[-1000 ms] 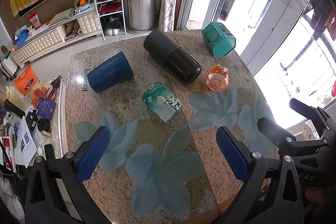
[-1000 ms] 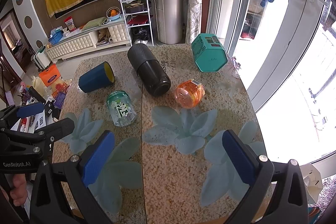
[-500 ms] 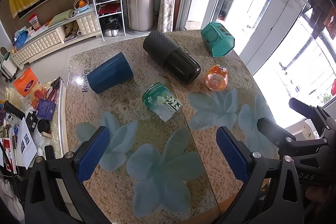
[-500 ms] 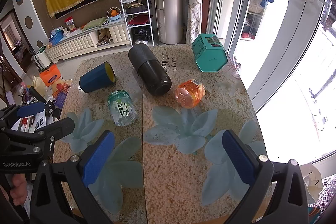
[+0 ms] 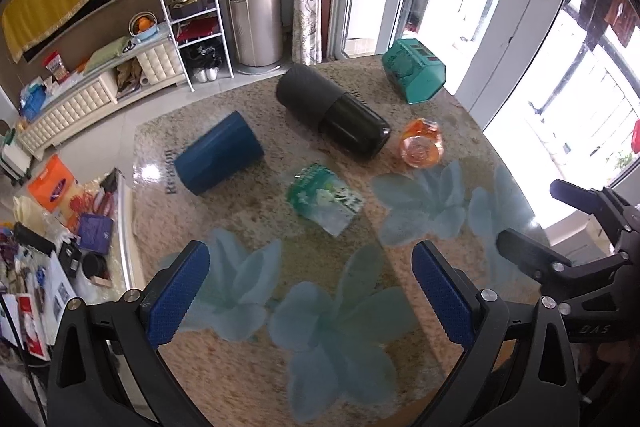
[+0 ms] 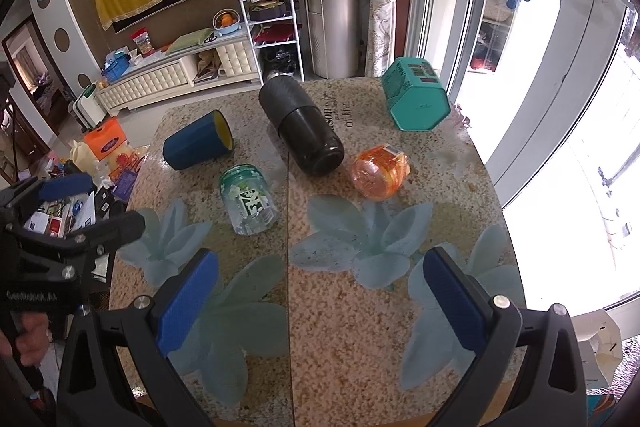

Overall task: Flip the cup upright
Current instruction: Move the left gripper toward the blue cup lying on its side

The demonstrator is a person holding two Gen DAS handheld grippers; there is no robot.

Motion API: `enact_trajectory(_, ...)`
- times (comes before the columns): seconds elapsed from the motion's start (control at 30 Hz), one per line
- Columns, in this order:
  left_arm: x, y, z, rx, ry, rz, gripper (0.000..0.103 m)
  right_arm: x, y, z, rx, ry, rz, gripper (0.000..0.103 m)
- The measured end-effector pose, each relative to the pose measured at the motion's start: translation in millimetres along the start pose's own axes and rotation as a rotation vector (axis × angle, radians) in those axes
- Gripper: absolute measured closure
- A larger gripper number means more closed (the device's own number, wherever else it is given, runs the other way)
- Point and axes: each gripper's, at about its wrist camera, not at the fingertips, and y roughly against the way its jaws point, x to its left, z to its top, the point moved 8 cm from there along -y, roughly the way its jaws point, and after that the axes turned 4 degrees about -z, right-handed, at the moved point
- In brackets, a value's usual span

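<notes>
A dark blue cup with a yellow inside (image 6: pixel 198 141) lies on its side at the far left of the table; it also shows in the left wrist view (image 5: pixel 218 159). A green-printed clear cup (image 6: pixel 248 199) lies on its side nearer the middle, also in the left wrist view (image 5: pixel 326 199). An orange cup (image 6: pixel 378 175) lies on its side to the right, also in the left wrist view (image 5: pixel 420 149). My left gripper (image 5: pixel 308 295) is open and empty above the near table. My right gripper (image 6: pixel 320 303) is open and empty, also over the near edge.
A large black flask (image 6: pixel 300 125) lies on its side at the back middle. A teal hexagonal box (image 6: pixel 414 99) stands at the back right. The granite table (image 6: pixel 360 327) has a seam down its middle. A cluttered side table (image 5: pixel 60 227) is left; a glass door is right.
The left wrist view has drifted slightly, so the objects sit a little higher in it. Both grippers stay open and nothing on the table has moved.
</notes>
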Motion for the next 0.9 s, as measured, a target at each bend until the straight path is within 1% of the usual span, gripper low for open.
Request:
enact_trajectory(0.2,29.9,-1.6,7.8,0.015,0.01,0.017,0.001,5.6,-7.7,-5.6,0.03,-0.004,0.026,0.0)
enact_trajectory(0.33,47.3,-0.4,15.8,0.016,-0.014,0.042,0.001,10.5,-12.5,-10.3,0.049,0.0,0.05,0.0)
enact_trajectory(0.4,54.5,0.8,21.0,0.017,-0.035,0.038,0.001,13.9,-15.5,-13.2,0.064,0.003,0.069,0.0)
enact_trajectory(0.5,67.2,1.5,32.5,0.01,-0.084,0.063,0.001,18.2,-18.5,-16.8,0.089,0.023,0.081,0.0)
enact_trajectory(0.67,76.3,-5.2,46.3,0.018,-0.164,0.052,0.001,15.6,-18.9,-18.6,0.12,0.053,0.087,0.0)
enact_trajectory(0.8,82.0,-17.4,55.1,0.03,-0.241,0.067,0.001,8.3,-25.5,-15.5,0.132,0.061,0.083,0.0)
enact_trajectory(0.9,87.8,-37.7,58.6,0.081,-0.289,0.058,0.001,3.7,-35.6,-16.1,0.161,0.057,0.088,0.0)
